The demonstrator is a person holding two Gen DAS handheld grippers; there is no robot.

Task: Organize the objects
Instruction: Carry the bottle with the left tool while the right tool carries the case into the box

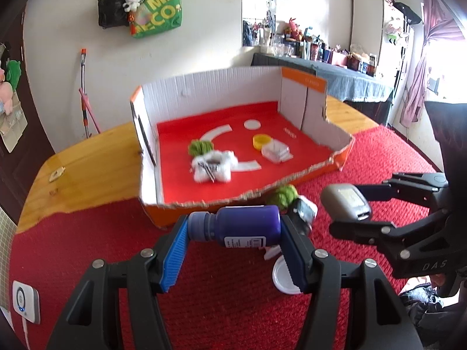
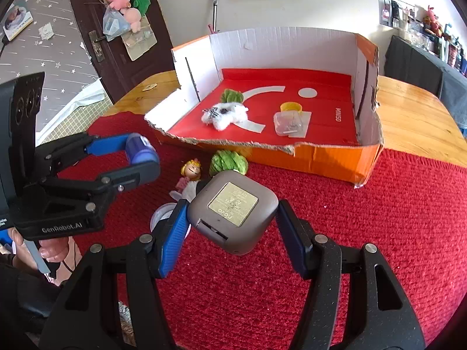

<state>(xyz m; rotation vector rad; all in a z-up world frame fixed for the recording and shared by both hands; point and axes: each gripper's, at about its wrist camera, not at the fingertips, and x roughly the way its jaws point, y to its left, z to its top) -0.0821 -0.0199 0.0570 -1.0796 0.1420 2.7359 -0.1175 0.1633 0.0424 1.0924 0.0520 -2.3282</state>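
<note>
My left gripper (image 1: 233, 230) is shut on a purple bottle (image 1: 245, 226), held sideways above the red cloth; it also shows in the right wrist view (image 2: 140, 148). My right gripper (image 2: 232, 221) is shut on a grey square device (image 2: 233, 211), which also shows in the left wrist view (image 1: 346, 202). Both hover in front of the open orange cardboard box (image 2: 321, 160), whose red floor holds a white plush toy (image 2: 226, 115), a green yarn ball (image 2: 232, 96), a yellow ring (image 2: 291, 107) and a clear plastic case (image 2: 289, 122).
On the red cloth (image 2: 379, 218) near the box's torn front edge lie another green yarn ball (image 2: 229, 160), a small doll (image 2: 189, 175) and a white lid (image 1: 281, 275). The wooden table (image 2: 414, 119) extends to the right. A white device (image 1: 24, 302) sits at the left.
</note>
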